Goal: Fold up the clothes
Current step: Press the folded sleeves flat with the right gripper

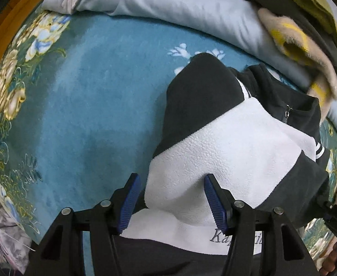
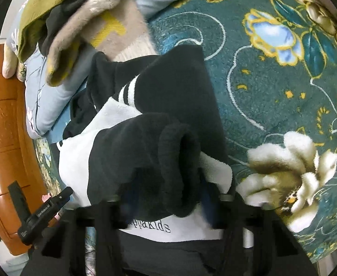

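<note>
Currently I'm hovering the left gripper [image 1: 171,197], spread wide, around the fleece jacket [image 1: 228,147]'s white fold.
Right gripper [image 2: 166,203] is hiding under the cuff [image 2: 180,161], grip unclear; bundle risks sliding apart.

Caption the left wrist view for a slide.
Open left gripper over the white hem of a black-and-white fleece jacket on a blue floral blanket.

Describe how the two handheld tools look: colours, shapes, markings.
The left tool has black angular frames with silver round pivot pins and ribbed blue pads. The right tool, mostly buried in fleece, shows black frames and blue pads. A black handle carries white "GenRobot.AI" lettering.
</note>
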Demonstrator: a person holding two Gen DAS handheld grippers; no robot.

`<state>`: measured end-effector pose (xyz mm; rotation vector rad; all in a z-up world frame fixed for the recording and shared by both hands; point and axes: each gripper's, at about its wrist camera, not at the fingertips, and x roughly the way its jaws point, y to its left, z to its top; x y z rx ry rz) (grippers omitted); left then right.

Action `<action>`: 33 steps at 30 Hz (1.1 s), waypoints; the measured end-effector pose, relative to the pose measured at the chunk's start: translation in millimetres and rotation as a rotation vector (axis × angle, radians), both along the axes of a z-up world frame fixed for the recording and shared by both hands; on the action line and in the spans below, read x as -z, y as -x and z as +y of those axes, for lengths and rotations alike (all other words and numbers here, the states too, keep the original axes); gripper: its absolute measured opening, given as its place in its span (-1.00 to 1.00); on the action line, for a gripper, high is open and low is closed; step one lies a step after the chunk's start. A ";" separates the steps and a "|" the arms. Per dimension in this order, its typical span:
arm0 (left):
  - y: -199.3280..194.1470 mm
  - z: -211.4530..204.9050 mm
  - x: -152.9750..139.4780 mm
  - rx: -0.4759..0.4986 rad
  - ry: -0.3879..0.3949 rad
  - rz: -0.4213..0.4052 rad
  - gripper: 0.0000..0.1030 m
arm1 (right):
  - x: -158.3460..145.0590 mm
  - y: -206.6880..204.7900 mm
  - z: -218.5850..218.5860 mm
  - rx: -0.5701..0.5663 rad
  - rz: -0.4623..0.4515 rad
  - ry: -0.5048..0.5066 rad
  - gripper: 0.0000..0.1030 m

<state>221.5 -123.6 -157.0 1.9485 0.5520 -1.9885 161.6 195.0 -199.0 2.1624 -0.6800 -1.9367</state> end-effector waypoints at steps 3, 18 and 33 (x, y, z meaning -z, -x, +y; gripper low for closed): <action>-0.3 5.1 -1.7 0.007 -0.004 0.008 0.19 | -14.1 6.1 -5.4 -0.031 0.049 0.008 -0.61; -1.0 13.6 5.7 0.012 -0.008 -0.009 0.19 | -18.5 8.6 33.2 -0.026 0.100 -0.054 -0.64; 30.6 14.6 -32.0 0.045 0.028 0.088 0.20 | -29.9 8.0 65.0 0.012 0.105 -0.146 -0.37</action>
